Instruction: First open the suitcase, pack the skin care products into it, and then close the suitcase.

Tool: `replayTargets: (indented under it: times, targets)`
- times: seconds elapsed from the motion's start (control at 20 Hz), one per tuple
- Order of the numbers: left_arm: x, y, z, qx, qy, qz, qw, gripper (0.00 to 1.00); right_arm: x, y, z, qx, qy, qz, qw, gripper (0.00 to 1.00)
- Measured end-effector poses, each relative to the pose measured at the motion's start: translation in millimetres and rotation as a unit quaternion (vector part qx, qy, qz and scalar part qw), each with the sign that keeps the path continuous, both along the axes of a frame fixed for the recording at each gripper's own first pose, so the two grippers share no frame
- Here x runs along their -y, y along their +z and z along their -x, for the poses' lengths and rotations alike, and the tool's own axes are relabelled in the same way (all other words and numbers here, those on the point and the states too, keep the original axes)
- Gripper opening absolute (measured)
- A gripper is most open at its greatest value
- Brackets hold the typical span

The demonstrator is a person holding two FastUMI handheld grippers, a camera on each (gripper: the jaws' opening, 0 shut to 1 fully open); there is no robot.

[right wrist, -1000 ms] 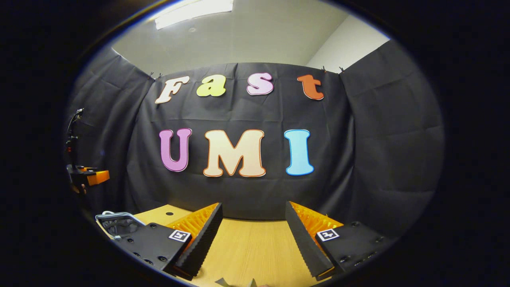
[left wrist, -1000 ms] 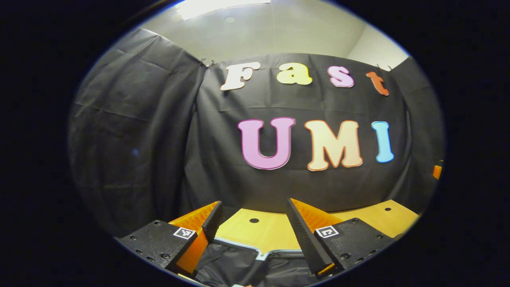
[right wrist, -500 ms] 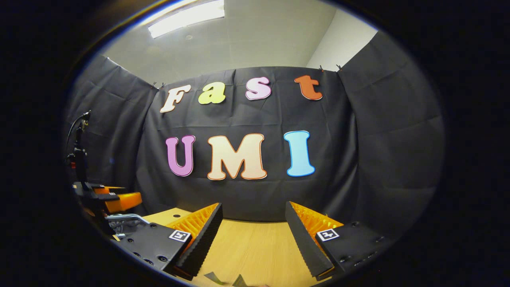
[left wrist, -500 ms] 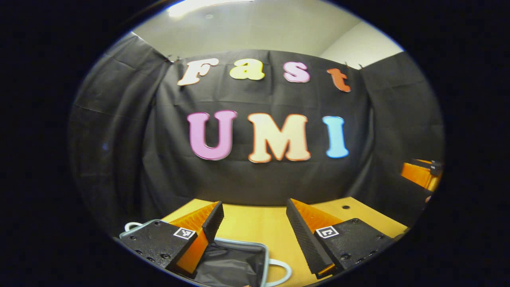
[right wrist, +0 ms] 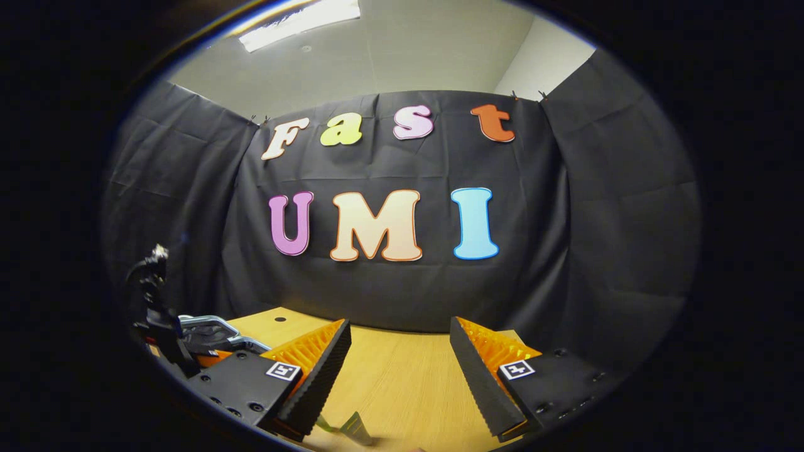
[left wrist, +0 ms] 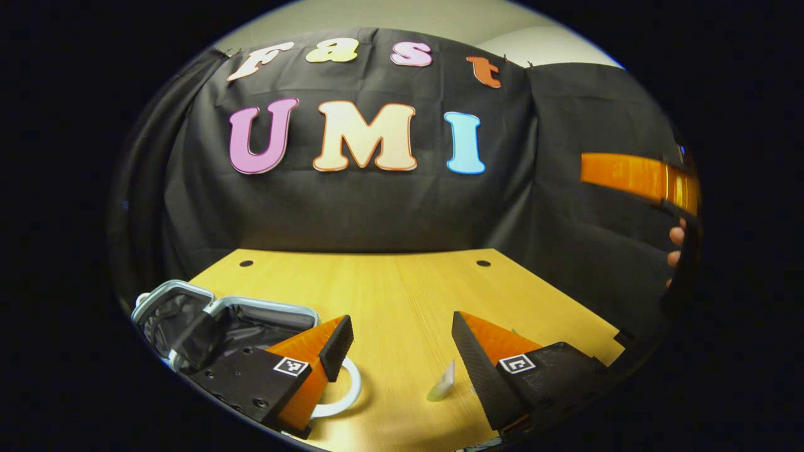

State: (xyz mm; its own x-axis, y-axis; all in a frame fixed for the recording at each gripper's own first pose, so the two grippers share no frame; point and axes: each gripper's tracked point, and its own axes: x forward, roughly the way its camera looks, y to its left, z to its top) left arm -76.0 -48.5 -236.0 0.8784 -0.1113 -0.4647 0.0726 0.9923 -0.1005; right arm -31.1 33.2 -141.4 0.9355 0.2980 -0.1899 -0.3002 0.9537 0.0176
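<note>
The suitcase lies open at the lower left of the left gripper view, with a pale rim, dark lining and a white loop handle. My left gripper is open above the wooden table, just right of the suitcase. A small pale skin care sachet lies on the table between its fingers. In the right gripper view my right gripper is open over the table, with the suitcase far to its left. A small greenish packet lies at the bottom edge, close to its left finger.
An orange part of the right gripper and a person's fingers show at the right edge of the left gripper view. The left gripper's body stands beside the suitcase. Black cloth walls close the table's far and side edges.
The left gripper has swung right and tilted down, so the suitcase slid to its left and the sachet came into view. The right gripper has barely moved.
</note>
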Motion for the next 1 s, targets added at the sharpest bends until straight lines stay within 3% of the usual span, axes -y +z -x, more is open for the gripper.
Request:
replayTargets:
  times: [0.2, 0.4, 0.7, 0.85, 1.0]
  targets:
    - [21, -25, 8, -0.023, -0.021, 0.008, 0.999, 0.94, 5, -11, 6, -0.006, 0.008, 0.018, 1.0, 1.0]
    - [42, -58, 22, -0.059, -0.05, 0.004, 0.997, 0.87, 14, -32, 14, -0.034, 0.0, 0.021, 0.999, 0.99]
    - [57, -123, 43, -0.135, -0.06, 0.017, 0.989, 0.52, 21, -65, 28, -0.074, -0.004, 0.039, 0.997, 0.99]
    - [60, -132, 40, -0.143, -0.067, 0.028, 0.987, 0.21, 16, -82, 39, -0.086, 0.01, 0.048, 0.995, 0.99]
    - [59, -128, 41, -0.155, -0.071, 0.047, 0.984, 0.2, 1, -104, 52, -0.099, 0.031, 0.054, 0.993, 0.99]
